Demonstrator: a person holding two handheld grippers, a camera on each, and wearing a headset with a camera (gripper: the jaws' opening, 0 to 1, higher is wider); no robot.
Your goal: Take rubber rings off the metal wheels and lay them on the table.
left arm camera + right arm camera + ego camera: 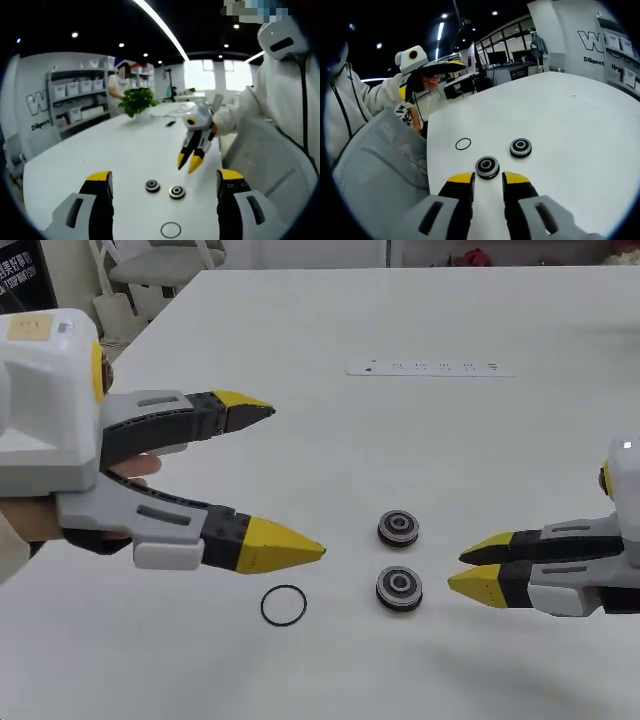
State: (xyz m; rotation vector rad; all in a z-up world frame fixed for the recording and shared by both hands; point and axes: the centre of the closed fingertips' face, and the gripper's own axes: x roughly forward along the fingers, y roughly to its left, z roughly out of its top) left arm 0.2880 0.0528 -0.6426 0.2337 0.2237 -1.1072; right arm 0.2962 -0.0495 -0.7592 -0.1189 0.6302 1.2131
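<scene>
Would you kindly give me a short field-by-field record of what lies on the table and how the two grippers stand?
table: white
near wheel: lying flat, dark rim
far wheel: lying flat just beyond it, not touching
ring: loose on the table, left of the near wheel in the head view
left gripper: wide open, empty
right gripper: jaws narrowly apart, empty, pointing at the near wheel, short of it
power strip: far side of the table

Bright, even ceiling light; soft shadows under the wheels (399, 589) on the bench (330, 440); gripper views curve at edges.
</scene>
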